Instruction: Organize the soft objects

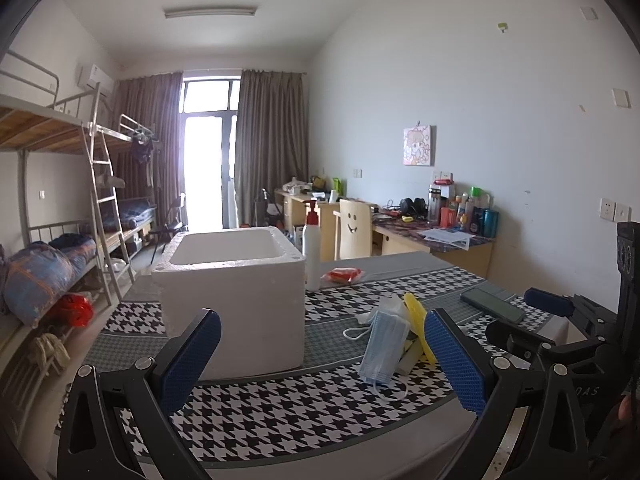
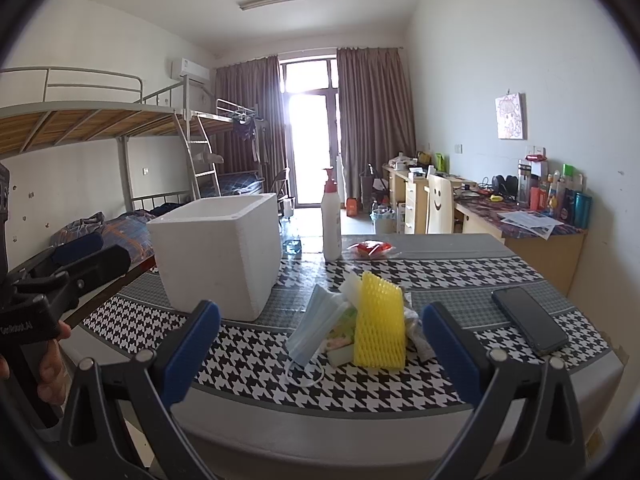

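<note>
A pile of soft things lies on the houndstooth tablecloth point(image 2: 256, 364): a blue face mask point(image 1: 382, 350) point(image 2: 316, 326), a yellow foam net point(image 2: 380, 326) point(image 1: 418, 320), and white and green packets under them. A white foam box point(image 1: 234, 292) point(image 2: 218, 248) stands open to the left of the pile. My left gripper point(image 1: 322, 364) is open and empty, near the table's front edge, with the pile by its right finger. My right gripper point(image 2: 320, 358) is open and empty, just short of the pile. Each gripper shows at the edge of the other's view.
A white pump bottle point(image 1: 311, 248) point(image 2: 331, 220) stands behind the box. A red packet point(image 1: 343, 275) point(image 2: 370, 249) lies beside it. A black phone point(image 1: 492, 305) point(image 2: 530, 320) lies at the table's right. Bunk beds stand left, desks with clutter right.
</note>
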